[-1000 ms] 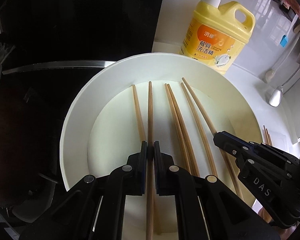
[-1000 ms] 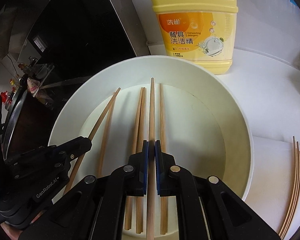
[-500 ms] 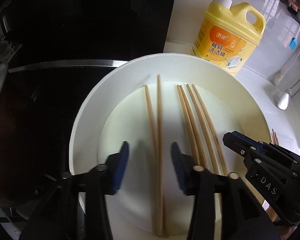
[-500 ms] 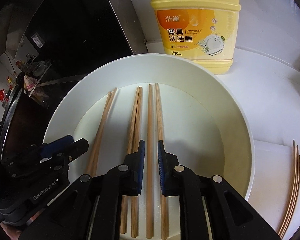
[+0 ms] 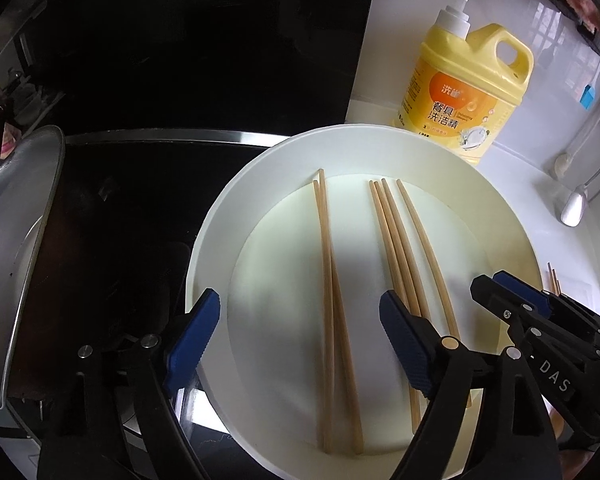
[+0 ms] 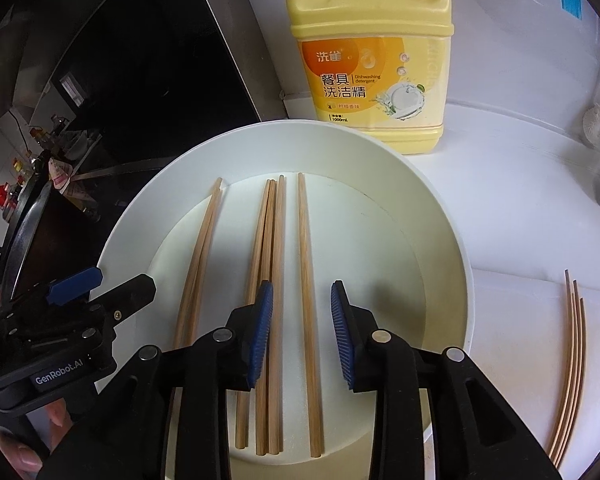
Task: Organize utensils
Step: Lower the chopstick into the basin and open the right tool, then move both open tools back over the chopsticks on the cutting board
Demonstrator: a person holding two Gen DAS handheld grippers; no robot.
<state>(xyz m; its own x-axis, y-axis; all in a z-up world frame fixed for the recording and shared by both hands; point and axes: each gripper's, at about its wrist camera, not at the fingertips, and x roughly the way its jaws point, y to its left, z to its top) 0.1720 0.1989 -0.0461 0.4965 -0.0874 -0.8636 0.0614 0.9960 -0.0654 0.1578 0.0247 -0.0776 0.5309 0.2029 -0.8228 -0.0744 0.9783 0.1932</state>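
Several wooden chopsticks lie lengthwise in a white round basin (image 5: 220,236) (image 6: 444,216). My left gripper (image 5: 300,320) hovers over the basin's near side, jaws opening wide. A pair of chopsticks (image 5: 327,280) lies loose between them, untouched. In the right wrist view my right gripper (image 6: 302,318) is also opening, and a single chopstick (image 6: 306,248) lies free between its blue pads (image 6: 260,320). A bundle of three chopsticks (image 6: 270,232) lies just left of it, partly under the left pad. Further left is the pair (image 6: 202,256), beside my left gripper (image 6: 96,288). My right gripper (image 5: 512,308) shows at the right of the left wrist view.
A yellow dish detergent bottle (image 6: 372,60) stands behind the basin. A black cooktop (image 5: 132,208) and a metal pan lid (image 5: 16,220) lie to the left. More chopsticks (image 6: 572,360) rest on the white counter at the right. Ladles (image 5: 576,204) hang at the far right.
Both grippers were shut on a chopstick each and have let go. The left jaws spread wide, the right ones a little. The released chopsticks now lie flat in the basin.
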